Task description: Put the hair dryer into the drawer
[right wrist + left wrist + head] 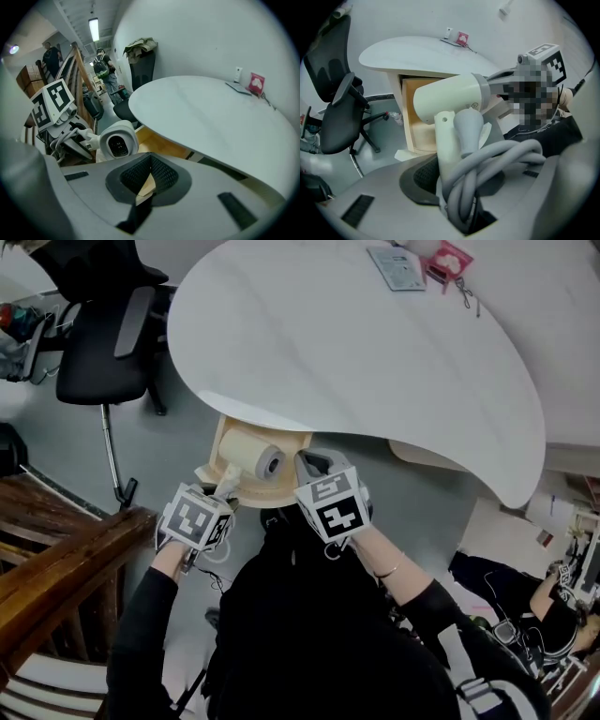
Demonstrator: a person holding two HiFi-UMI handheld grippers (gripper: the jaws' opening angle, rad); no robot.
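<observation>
At the far left stands a black chair (103,343). Below it are some brown wood rails (56,568).

Next come my left tongs (225,486). They are squeezed tight on the dryer (258,457). They hold it by its handle, and the grey cord (487,164) is bunched up in the same grip. The cord loops round the handle and sticks out between the two jaws.

The dryer is cream white. Its fat body lies sideways, and its round mouth looks toward my right side. It is at the open drawer (221,442), a light wood box that pokes out from under the table edge. The dryer's body is over the inside of the drawer. I cannot tell if it touches the bottom.

Just right of the dryer are my right tongs (311,463). Their jaws are closed, tip to tip, and they hold nothing. Through a small gap lower down between them I see a bit of light wood. The tips are close to the right side of the drawer.

Above it all is the big white table (375,352) with its round edge. At its far end lie a small card (398,266) and a pink thing (448,261), side by side.

Low at the far right is a person (553,606) in black.
</observation>
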